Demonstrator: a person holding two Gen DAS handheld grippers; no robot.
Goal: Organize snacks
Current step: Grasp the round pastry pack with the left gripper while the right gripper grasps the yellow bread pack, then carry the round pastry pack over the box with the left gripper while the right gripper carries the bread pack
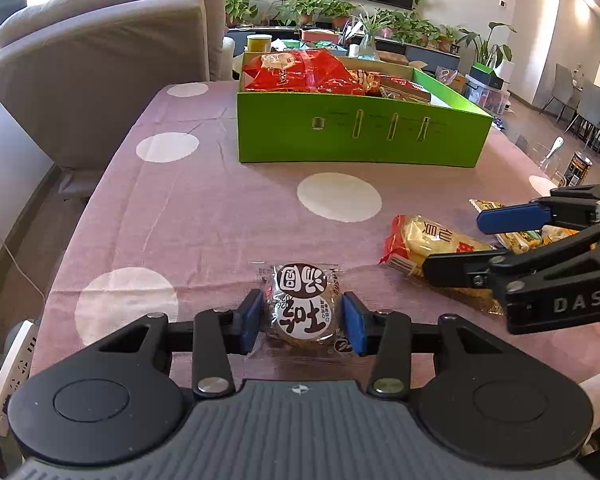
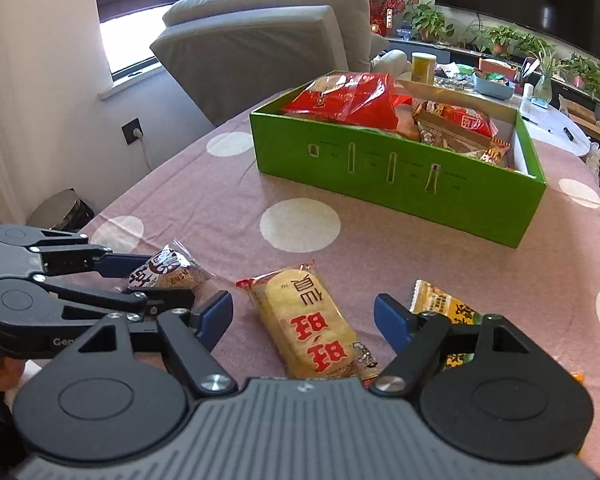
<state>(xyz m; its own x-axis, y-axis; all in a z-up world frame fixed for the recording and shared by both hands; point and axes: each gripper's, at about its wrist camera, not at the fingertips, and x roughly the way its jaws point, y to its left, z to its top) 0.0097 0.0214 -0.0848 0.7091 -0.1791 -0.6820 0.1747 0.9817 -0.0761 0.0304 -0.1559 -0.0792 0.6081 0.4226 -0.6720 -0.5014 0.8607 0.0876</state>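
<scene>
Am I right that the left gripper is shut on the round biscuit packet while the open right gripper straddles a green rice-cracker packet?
Not quite: the rice-cracker packet between the open right gripper is yellow with red characters, as the right wrist view shows. The left gripper is indeed shut on the round biscuit packet.

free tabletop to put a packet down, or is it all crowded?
Free: the bare cloth between the green box and the loose packets, and left of the box toward the sofa. Crowded: near edge, around the rice cracker packet, and inside the box.

Your table's pink spotted tablecloth (image 1: 204, 208) is the landmark. Beyond its far edge you have a grey sofa (image 1: 100, 60), a television (image 2: 524, 4) and potted plants (image 1: 324, 10). A wall socket (image 2: 132, 131) sits left.
</scene>
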